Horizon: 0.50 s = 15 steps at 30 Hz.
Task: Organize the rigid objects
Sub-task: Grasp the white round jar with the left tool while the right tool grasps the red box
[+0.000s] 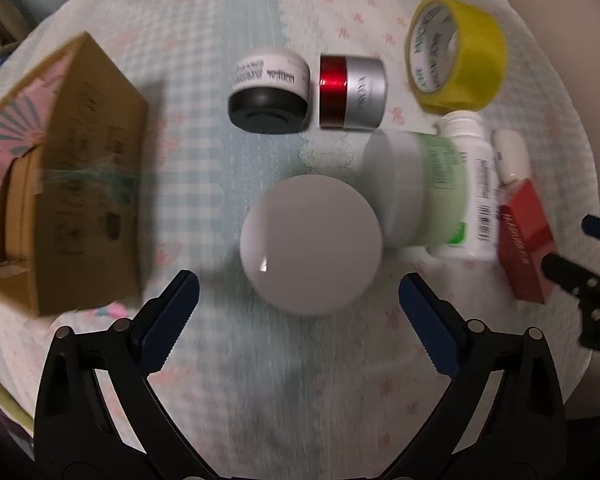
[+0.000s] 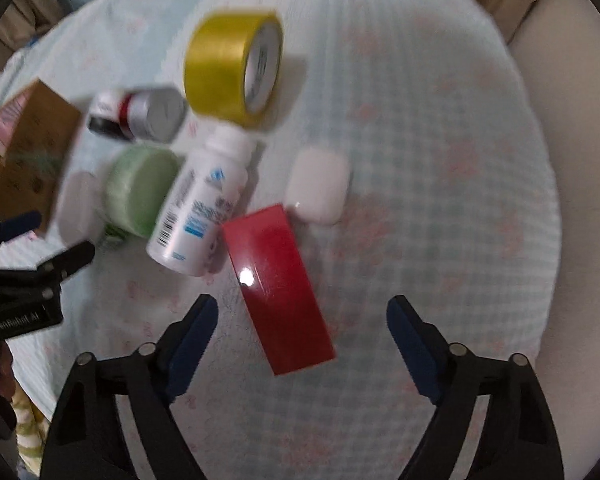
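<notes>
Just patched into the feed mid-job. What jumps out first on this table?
The yellow tape roll on its side at the far edge is loudest, with the glossy red box lying flat between the open right gripper's fingers. The open left gripper faces a round white lid close up, beside the cardboard box on its left.

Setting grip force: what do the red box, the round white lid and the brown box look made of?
Red box: glossy coated card or plastic, judging by the sharp glare spot. Round white lid: smooth plastic, probably, with a small highlight. Brown box: matte cardboard with open flaps.
</notes>
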{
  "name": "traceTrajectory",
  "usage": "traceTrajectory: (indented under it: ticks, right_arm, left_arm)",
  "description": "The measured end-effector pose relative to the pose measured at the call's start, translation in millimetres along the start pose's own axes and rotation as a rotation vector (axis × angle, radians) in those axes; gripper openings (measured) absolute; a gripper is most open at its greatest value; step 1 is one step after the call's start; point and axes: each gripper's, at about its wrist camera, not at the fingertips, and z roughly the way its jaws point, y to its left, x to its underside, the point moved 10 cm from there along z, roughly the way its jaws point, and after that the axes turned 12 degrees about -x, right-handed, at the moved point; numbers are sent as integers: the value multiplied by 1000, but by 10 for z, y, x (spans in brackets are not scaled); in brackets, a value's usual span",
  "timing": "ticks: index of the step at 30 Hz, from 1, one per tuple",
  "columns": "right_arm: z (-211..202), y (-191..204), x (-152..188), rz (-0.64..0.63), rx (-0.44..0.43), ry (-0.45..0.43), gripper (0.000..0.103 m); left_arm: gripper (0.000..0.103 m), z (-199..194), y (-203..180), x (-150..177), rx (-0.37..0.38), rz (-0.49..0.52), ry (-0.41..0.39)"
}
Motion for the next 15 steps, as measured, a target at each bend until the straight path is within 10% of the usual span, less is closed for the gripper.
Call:
traceTrajectory:
  ticks: [5, 9, 15]
  right_arm:
    - [318, 18, 25, -47, 8, 82, 69]
    - [444, 36, 58, -65, 12, 119, 52]
    - [532, 61, 161, -75, 36, 136, 43]
  left_arm:
    - [94, 257, -64, -80, 2, 23, 21]
    - [68, 374, -185, -109, 38, 63, 30]
    - [68, 431, -249, -111, 45, 73, 16]
